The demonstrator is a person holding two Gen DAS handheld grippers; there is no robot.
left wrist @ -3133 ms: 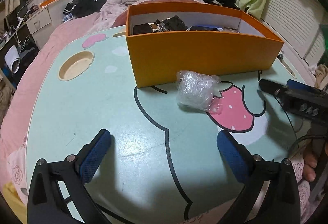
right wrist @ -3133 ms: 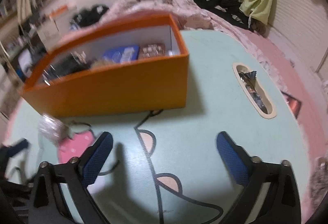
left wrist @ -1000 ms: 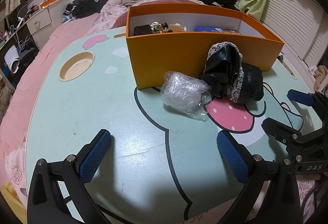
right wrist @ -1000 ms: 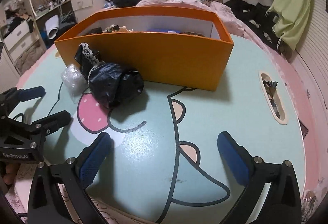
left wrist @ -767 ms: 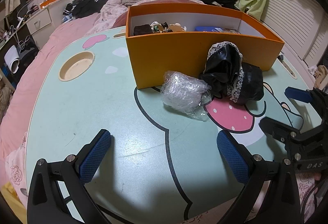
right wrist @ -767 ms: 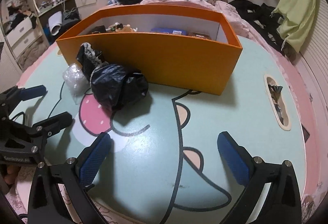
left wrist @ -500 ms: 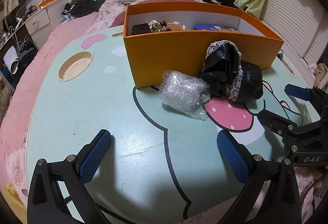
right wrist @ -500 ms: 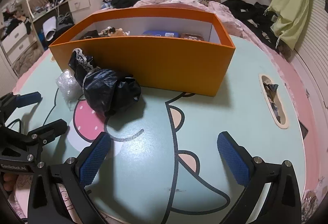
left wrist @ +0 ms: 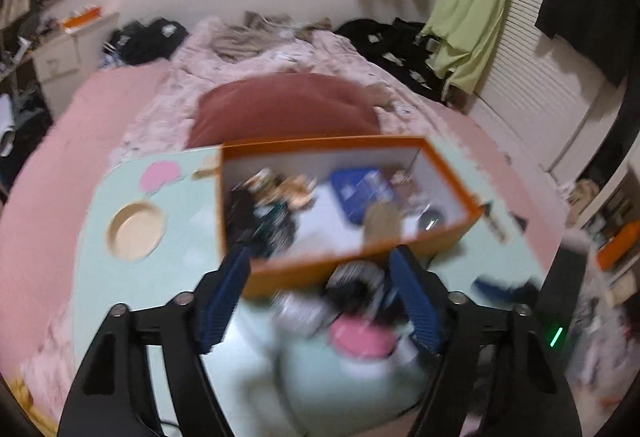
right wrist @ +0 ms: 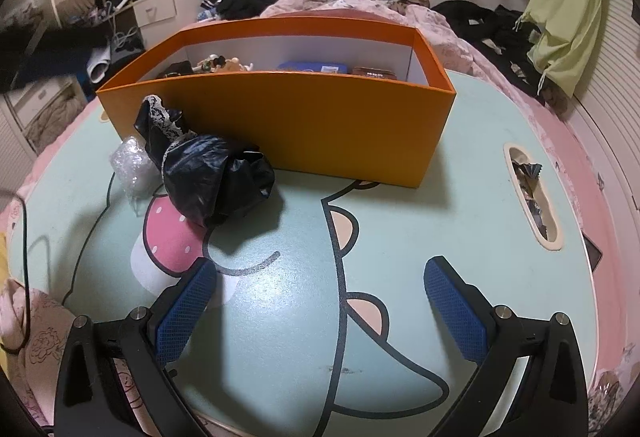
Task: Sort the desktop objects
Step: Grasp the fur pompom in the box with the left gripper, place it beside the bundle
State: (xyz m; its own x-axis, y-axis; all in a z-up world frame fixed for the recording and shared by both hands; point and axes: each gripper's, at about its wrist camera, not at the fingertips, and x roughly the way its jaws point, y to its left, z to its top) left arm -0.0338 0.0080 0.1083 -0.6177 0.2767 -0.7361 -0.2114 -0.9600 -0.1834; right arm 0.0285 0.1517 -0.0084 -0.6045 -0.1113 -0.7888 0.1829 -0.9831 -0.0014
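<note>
An orange box (right wrist: 304,117) stands on the mint cartoon table (right wrist: 460,205) with several small items inside. A black lace-trimmed bundle (right wrist: 212,173) and a clear crumpled plastic wad (right wrist: 132,161) lie against the box's front left. My right gripper (right wrist: 320,313) is open and empty, low over the table's front. The left wrist view is blurred: my left gripper (left wrist: 324,301) is open, high above the box (left wrist: 340,205), with the black bundle (left wrist: 356,285) and the plastic wad (left wrist: 300,309) between its fingers in view.
A round cup recess (left wrist: 136,229) sits at the table's left. A long slot (right wrist: 532,193) with wrappers is at the table's right. A pink bed with strewn clothes (right wrist: 248,1) surrounds the table. A cable (right wrist: 24,237) runs at the left edge.
My left gripper has risen sharply and tilted, looking down into the box, with motion blur. The right gripper stayed low with little shift. The bundle and the wad have not moved.
</note>
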